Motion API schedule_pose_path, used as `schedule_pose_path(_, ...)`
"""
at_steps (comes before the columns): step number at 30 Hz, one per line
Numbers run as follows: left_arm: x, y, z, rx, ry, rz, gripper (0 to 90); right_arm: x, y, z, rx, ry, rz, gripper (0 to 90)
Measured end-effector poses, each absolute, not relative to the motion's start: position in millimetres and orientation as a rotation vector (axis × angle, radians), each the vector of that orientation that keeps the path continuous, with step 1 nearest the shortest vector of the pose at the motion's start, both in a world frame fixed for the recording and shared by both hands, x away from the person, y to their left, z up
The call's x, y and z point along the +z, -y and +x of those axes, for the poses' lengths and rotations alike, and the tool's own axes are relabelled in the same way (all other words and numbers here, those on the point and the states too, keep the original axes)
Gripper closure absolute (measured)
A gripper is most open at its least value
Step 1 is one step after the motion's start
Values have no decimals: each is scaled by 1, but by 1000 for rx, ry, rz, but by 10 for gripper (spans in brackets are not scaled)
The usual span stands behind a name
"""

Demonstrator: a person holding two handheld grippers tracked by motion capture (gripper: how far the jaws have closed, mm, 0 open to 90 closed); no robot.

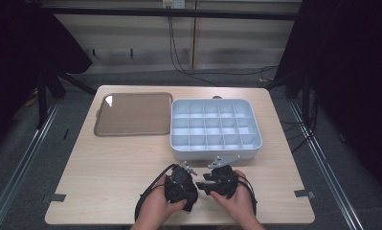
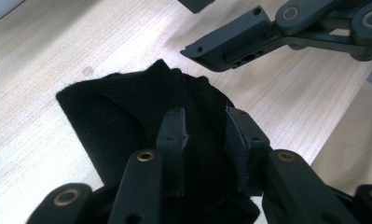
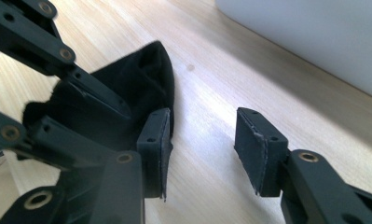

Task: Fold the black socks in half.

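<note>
Left gripper (image 2: 204,140) clamps the black cloth (image 2: 123,121), bunched on the table (image 1: 107,163) near its front edge; right gripper (image 3: 202,140) hangs just beside it, jaws spread apart, grasping nothing.

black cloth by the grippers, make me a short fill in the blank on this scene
1. The left gripper has its jaws around a ____ cloth.
2. The right gripper has its jaws ____, with bare table between them.
3. The white organizer on the table has compartments that are all ____.
4. The brown tray lies to the ____ of the organizer in the high view.

Missing words: black; open; empty; left
</note>
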State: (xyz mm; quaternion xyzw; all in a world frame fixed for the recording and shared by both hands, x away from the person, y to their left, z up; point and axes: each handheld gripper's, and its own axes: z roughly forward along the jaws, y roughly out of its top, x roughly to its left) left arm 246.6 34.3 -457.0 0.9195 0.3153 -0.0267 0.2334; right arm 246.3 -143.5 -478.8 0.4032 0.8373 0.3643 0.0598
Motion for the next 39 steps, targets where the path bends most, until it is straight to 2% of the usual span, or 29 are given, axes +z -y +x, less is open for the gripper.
schedule_pose_path(11,-457,-35,248,-86,-866,2514,674,-473,127,248,1102,-2567,1188,538)
schedule_pose_path(18,-457,-35,247,-95,-850,2509,611,-479,126,249,1093,-2582,1185,560)
schedule_pose_path(20,-457,-36,247,-112,-855,2501,602,-481,126,249,1102,-2591,1187,602)
schedule_pose_path(24,-457,-37,248,-127,-856,2493,580,-481,122,245,1103,-2628,1127,762)
schedule_pose_path(26,-457,-37,248,-127,-853,2492,573,-480,120,244,1088,-2632,1107,808)
schedule_pose_path(36,-438,-50,252,-166,-902,2431,488,-482,115,243,1034,-2660,1056,840)
schedule_pose_path(39,-427,-62,256,-123,-922,2395,480,-482,116,244,1037,-2662,1042,840)
